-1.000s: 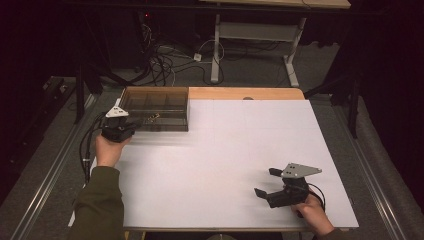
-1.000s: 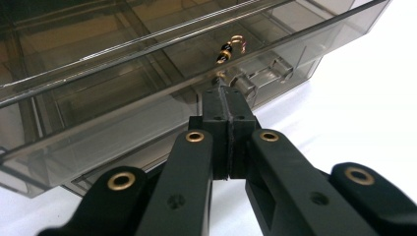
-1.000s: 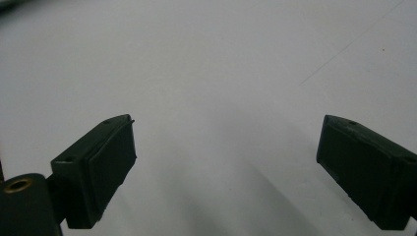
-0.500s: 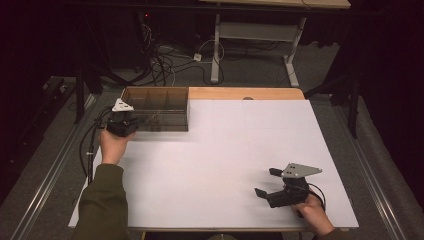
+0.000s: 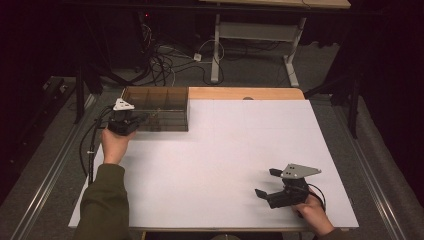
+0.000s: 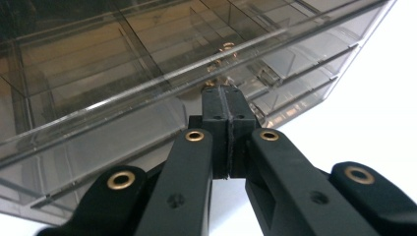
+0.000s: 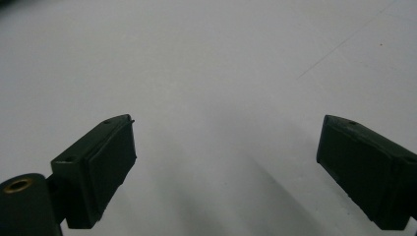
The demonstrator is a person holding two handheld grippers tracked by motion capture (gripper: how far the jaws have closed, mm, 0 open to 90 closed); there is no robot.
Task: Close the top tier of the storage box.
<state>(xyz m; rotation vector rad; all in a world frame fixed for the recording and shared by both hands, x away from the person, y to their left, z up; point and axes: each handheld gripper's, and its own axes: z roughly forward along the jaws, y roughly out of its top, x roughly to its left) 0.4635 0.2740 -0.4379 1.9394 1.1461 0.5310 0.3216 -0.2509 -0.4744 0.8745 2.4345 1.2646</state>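
I count one smoky clear compartment box [image 5: 156, 109] in the upper left of the high view, sitting on one white table top [image 5: 225, 165]. I have two grippers: the left gripper [image 5: 131, 121] at the left of that frame and the right gripper [image 5: 266, 183] at the lower right. Two hands hold them, one apiece. Behind the table stands one metal desk frame [image 5: 255, 37].
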